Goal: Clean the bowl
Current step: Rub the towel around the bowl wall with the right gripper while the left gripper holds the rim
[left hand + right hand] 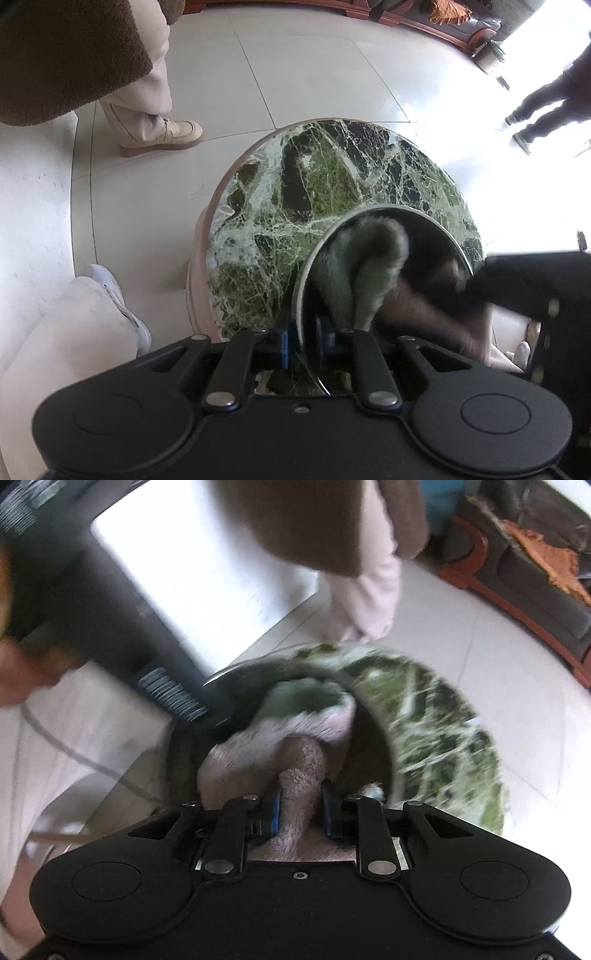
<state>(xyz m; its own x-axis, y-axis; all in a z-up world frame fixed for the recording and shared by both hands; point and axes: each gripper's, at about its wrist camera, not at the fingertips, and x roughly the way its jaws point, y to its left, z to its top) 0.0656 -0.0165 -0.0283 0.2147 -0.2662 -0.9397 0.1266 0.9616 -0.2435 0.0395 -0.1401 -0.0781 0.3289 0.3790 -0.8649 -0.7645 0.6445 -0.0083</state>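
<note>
A shiny metal bowl [436,236] is seen on a round green marble table [295,192]. The bowl sits near the table's edge, on the side close to the grippers. The bowl's thin rim is pinched by the left gripper [303,345], whose blue pads are closed tight on it, one outside and one inside. A fluffy cloth [280,734], pink with a grey-green side, is clamped by the right gripper [301,808], and the cloth is bunched up between its pads. The cloth is pushed down inside the bowl, against its wall. The right wrist view is blurred. A pale tiled floor [295,66] is seen around the table. A beige shoe [166,134] is seen standing on it.
</note>
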